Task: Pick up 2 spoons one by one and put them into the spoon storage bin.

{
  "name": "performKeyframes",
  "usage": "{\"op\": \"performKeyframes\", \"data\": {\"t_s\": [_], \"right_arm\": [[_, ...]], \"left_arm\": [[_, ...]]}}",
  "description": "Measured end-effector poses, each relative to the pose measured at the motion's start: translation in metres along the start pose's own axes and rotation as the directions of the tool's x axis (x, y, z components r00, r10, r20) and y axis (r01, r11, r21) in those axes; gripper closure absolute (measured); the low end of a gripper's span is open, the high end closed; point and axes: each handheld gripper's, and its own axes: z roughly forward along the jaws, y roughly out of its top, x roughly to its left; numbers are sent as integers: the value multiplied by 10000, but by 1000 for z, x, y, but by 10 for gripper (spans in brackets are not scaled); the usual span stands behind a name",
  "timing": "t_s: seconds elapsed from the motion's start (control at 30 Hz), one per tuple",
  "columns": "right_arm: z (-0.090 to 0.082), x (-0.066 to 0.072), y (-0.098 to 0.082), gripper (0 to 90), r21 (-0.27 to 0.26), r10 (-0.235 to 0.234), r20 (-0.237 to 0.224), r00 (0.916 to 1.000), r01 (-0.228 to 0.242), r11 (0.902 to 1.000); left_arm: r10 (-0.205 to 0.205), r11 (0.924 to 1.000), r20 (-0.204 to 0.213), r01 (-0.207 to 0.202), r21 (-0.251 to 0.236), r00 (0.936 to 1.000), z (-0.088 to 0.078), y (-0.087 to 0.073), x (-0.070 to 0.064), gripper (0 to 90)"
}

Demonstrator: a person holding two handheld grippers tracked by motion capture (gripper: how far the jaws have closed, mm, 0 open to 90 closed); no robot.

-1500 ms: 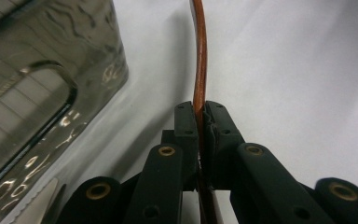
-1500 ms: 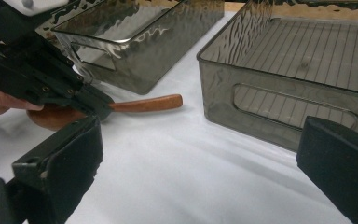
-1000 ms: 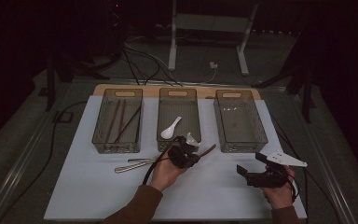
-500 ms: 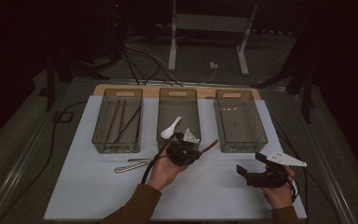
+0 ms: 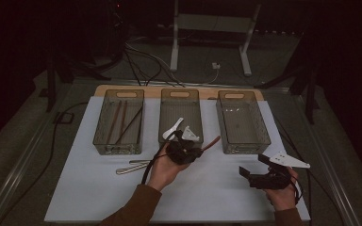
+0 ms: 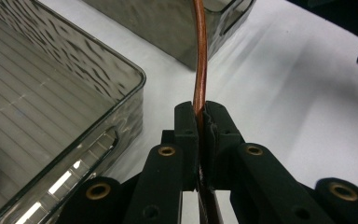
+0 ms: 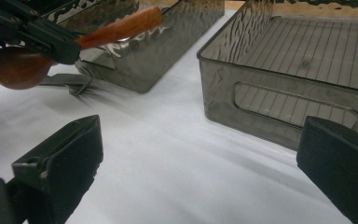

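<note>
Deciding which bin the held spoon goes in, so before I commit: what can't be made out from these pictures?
- Brown wooden spoon: in the left gripper view its bowl is cut off by the bottom edge, behind the left gripper; in the high view the hand hides it.
- Grey metal utensils on the white mat: the high view is too dim and small to tell their types.
- Right-hand clear plastic bin: the right gripper view cuts off its far end.

High view: dim and underexposed, room nearly black, only the white sheet on the bench reads clearly, grainy. Left gripper view: bright, black fingers close and soft, glare on the ribbed bin wall. Right gripper view: evenly lit, soft shadows on the sheet, near fingers blurred.
</note>
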Motion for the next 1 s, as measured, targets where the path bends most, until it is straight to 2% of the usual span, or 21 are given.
{"op": "performKeyframes", "data": {"t_s": [0.67,1.0], "right_arm": [[0,0,0,3,-4,14,-3,10000,-14,10000],[0,0,0,3,-2,10,-19,10000,-10,10000]], "left_arm": [[-235,9976,-151,224,-653,9996,-18,6,9,861],[-472,9936,-426,425,-1046,9980,-28,9,17,861]]}}
